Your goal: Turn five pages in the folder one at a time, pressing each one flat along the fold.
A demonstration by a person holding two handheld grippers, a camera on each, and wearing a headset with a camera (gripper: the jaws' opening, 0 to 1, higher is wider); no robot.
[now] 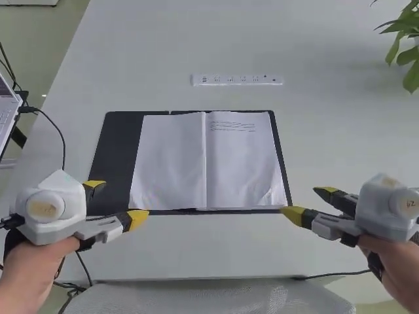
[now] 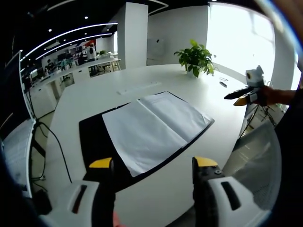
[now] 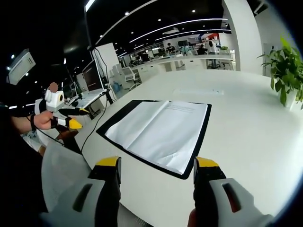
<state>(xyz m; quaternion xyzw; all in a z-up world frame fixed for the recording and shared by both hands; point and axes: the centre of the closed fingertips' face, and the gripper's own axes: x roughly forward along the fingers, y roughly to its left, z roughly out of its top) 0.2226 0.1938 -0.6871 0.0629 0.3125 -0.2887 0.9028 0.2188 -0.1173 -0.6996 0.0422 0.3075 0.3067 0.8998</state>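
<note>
Left gripper (image 1: pixel 118 201) and right gripper (image 1: pixel 309 203) hold fingers (image 1: pixel 134 220) wide, empty. The page (image 1: pixel 239 163) looks thin, floppy; pinch its curled corner (image 1: pixel 273 195) softly.

folder (image 1: pixel 118 157) open on mid table (image 1: pixel 196 39) | pages (image 1: pixel 196 160) on its centre and right | power strip (image 1: pixel 237 80) behind folder, apart | potted plant (image 1: pixel 406 39) far right | laptop (image 1: pixel 5 111) at left edge, cable (image 1: pixel 63 150) beside it | left gripper (image 1: pixel 118 201) over folder's near-left corner | right gripper (image 1: pixel 306 203) just beside near-right corner | chair back (image 1: pixel 209 297) nearest, before the table
</note>
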